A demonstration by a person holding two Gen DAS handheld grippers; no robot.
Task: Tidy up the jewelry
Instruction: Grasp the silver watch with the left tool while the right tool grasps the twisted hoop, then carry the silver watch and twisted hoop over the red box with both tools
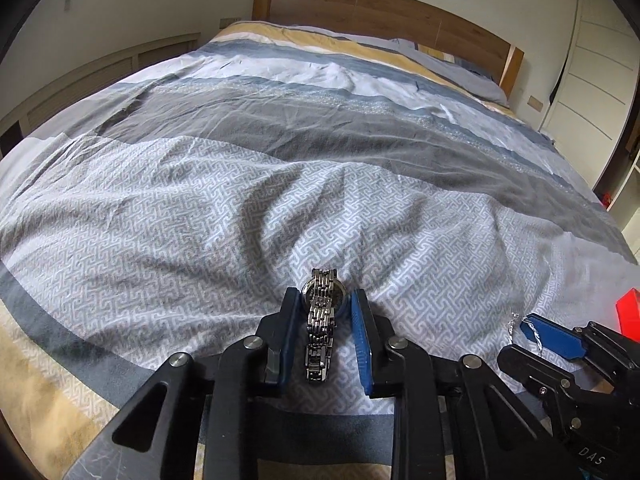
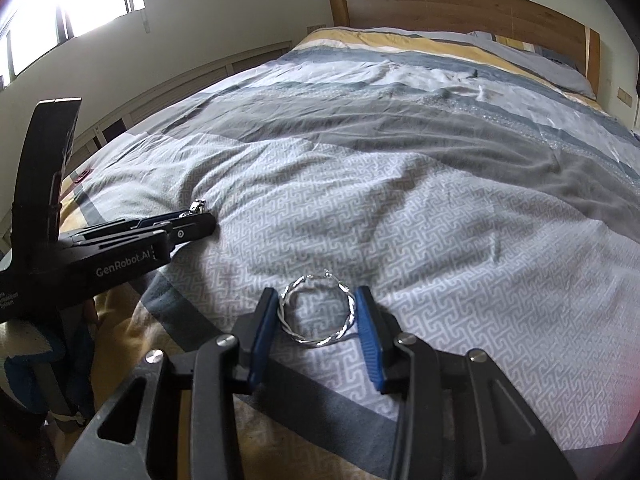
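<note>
A silver watch [image 1: 322,312] with a dark round face lies on the patterned bedspread [image 1: 200,208], its metal band running back toward the camera. My left gripper [image 1: 325,308] is shut on the watch case, one blue pad against each side. The same gripper shows at the left of the right wrist view, the watch [image 2: 198,205] glinting at its tip. A twisted silver bangle [image 2: 316,312] sits between the blue pads of my right gripper [image 2: 317,314], which is shut on it and touches both of its sides. Whether the bangle rests on the cover I cannot tell.
The bed is wide, with a wooden headboard [image 1: 380,8] and pillows at the far end. A red object [image 1: 630,312] pokes in at the right edge. A white wardrobe [image 1: 592,80] stands on the right, and a bright window [image 2: 80,0] on the left.
</note>
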